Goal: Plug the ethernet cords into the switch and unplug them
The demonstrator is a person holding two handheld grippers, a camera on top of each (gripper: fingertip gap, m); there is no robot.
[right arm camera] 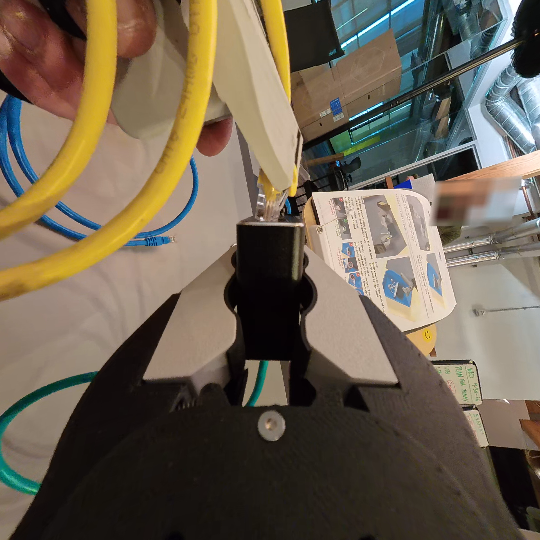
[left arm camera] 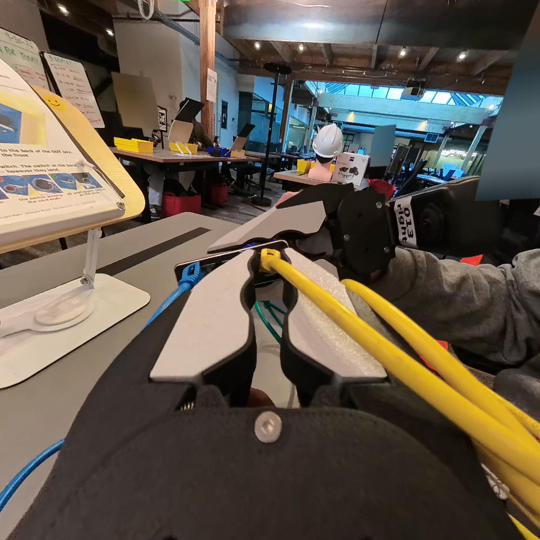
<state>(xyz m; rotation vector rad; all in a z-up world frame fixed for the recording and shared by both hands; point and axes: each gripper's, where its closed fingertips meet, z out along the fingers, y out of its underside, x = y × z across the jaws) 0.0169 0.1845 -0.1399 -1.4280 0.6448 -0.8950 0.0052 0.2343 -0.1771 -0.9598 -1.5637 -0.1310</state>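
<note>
My right gripper (right arm camera: 268,251) is shut on the black switch (right arm camera: 268,271) and holds it above the table. My left gripper (left arm camera: 270,254) is shut on the yellow cord's plug (left arm camera: 267,258). In the right wrist view the plug's clear tip (right arm camera: 267,209) meets the switch's port face; how deep it sits I cannot tell. The left gripper's white fingers (right arm camera: 271,140) come in from above there. A blue cord's plug (left arm camera: 190,271) sits in the switch (left arm camera: 216,264) farther left. Its other end (right arm camera: 159,241) lies loose on the table. A green cord (right arm camera: 17,409) runs under the switch.
An instruction sheet on a stand (left arm camera: 58,163) with a white base (left arm camera: 81,309) stands at the left on the grey table (left arm camera: 122,263). The yellow cord loops (right arm camera: 96,146) hang by a person's hand (right arm camera: 43,67). A grey sleeve (left arm camera: 453,298) is at the right. Across from one pair of fingers to the other is roughly 6 cm.
</note>
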